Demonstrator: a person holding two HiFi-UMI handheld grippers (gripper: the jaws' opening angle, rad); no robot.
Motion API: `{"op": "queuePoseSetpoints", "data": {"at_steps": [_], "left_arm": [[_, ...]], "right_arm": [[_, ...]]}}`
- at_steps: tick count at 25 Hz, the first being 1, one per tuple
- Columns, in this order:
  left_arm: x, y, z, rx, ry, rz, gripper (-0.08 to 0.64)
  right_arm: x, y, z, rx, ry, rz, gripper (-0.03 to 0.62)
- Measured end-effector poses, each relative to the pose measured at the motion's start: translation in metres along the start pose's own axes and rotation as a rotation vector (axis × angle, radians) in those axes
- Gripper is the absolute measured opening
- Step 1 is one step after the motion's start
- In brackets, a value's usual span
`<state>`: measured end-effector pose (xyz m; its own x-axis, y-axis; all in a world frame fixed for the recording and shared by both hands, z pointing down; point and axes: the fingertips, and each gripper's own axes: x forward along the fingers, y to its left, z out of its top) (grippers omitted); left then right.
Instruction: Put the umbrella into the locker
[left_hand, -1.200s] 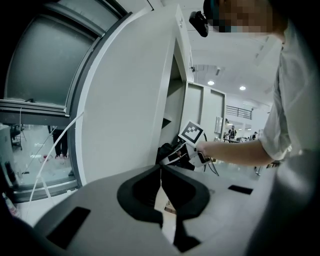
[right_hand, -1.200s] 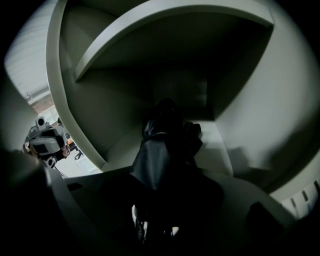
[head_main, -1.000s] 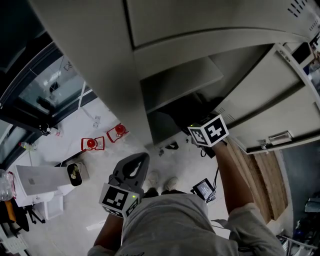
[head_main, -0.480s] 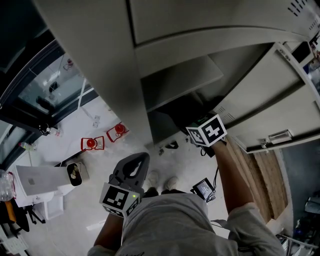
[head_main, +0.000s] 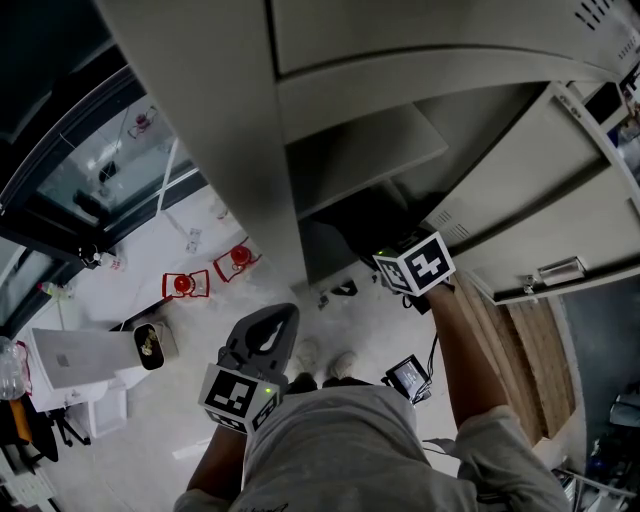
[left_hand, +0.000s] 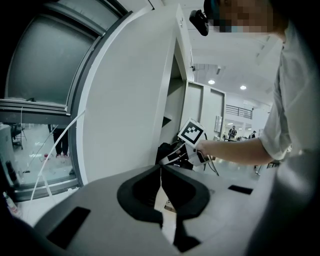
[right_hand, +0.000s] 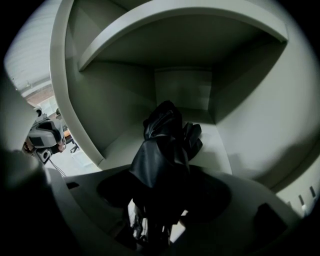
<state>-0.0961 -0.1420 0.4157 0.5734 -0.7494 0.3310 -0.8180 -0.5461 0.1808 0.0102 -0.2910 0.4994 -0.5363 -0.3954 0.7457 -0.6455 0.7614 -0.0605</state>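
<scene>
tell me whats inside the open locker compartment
A black folded umbrella lies on the floor of the compartment, its near end between the right claw, whose jaws have just been opening. The floor under it is covered; its near end is lost in shadow.

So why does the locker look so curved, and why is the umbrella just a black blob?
Right gripper view: a wide-angle lens bows the locker walls and blackens the corners; the black umbrella sits in shade, its lower folds lost. Head view: same bending, milder. Left gripper view: ceiling lights blow out white.
</scene>
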Motion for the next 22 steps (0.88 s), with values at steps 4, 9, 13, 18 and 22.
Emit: {"op": "queuePoseSetpoints", "data": {"at_steps": [4,9,13,18,22], "left_arm": [[-0.001,-0.002,0.001,0.004,0.001,-0.004,0.02],[-0.002,-0.006,0.001,0.009,0.002,-0.01,0.02],[-0.003,-0.009,0.001,0.012,0.002,-0.019,0.02],[-0.004,-0.015,0.001,0.016,0.001,-0.034,0.02],[-0.003,-0.022,0.002,0.023,0.002,-0.052,0.02]], "right_arm": [[-0.006,0.002,0.003,0.0,-0.012,0.001,0.268],[-0.017,0.003,0.005,0.007,-0.032,0.001,0.268],[-0.025,0.007,0.001,0.017,-0.038,0.01,0.268],[-0.039,0.008,-0.008,0.038,-0.051,-0.002,0.268],[-0.052,0.004,-0.021,0.058,-0.058,-0.032,0.268]]}}
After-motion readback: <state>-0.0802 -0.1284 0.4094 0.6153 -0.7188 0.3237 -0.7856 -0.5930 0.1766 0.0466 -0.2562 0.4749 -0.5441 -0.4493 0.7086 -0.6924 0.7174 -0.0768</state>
